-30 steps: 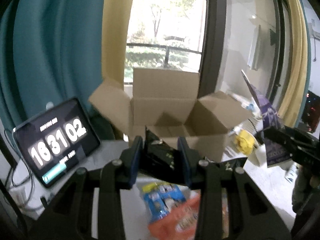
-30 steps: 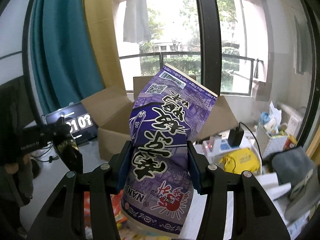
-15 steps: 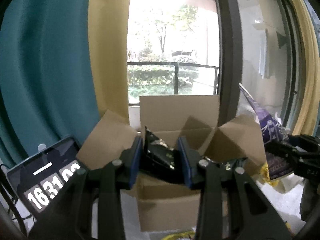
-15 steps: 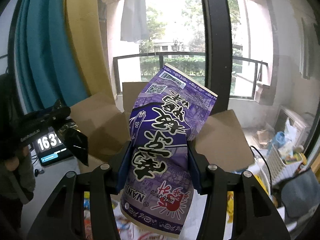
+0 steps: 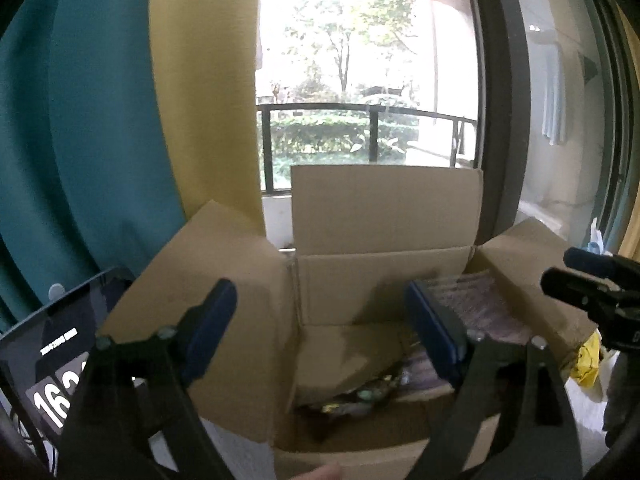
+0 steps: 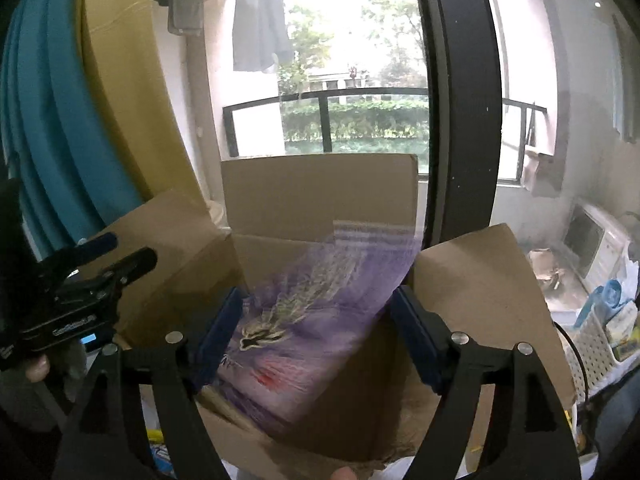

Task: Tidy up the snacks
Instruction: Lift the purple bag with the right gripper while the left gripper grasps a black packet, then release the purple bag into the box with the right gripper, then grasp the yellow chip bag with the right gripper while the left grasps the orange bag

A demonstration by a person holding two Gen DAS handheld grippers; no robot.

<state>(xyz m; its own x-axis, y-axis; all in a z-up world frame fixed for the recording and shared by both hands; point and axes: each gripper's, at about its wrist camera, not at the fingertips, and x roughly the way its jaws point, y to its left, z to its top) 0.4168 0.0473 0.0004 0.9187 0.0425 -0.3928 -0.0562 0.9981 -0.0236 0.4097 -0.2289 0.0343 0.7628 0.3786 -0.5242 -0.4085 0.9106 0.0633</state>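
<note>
An open brown cardboard box (image 5: 384, 280) fills the middle of both views, flaps spread. In the right wrist view the motion-blurred purple printed snack bag (image 6: 316, 312) slants from lower left to upper right, its lower end inside the box, between the spread fingers of the right gripper (image 6: 316, 336), evidently released. The left gripper (image 5: 320, 328) gapes empty above a dark foil snack packet (image 5: 360, 396) on the box floor. A black tablet clock (image 5: 52, 360) leans at lower left.

A lived-in home, beside a balcony window (image 6: 352, 92): curtains (image 5: 100, 128) left of the grippers, laundry (image 6: 260, 20) hanging outside, a basket (image 6: 596, 344) of household clutter at right.
</note>
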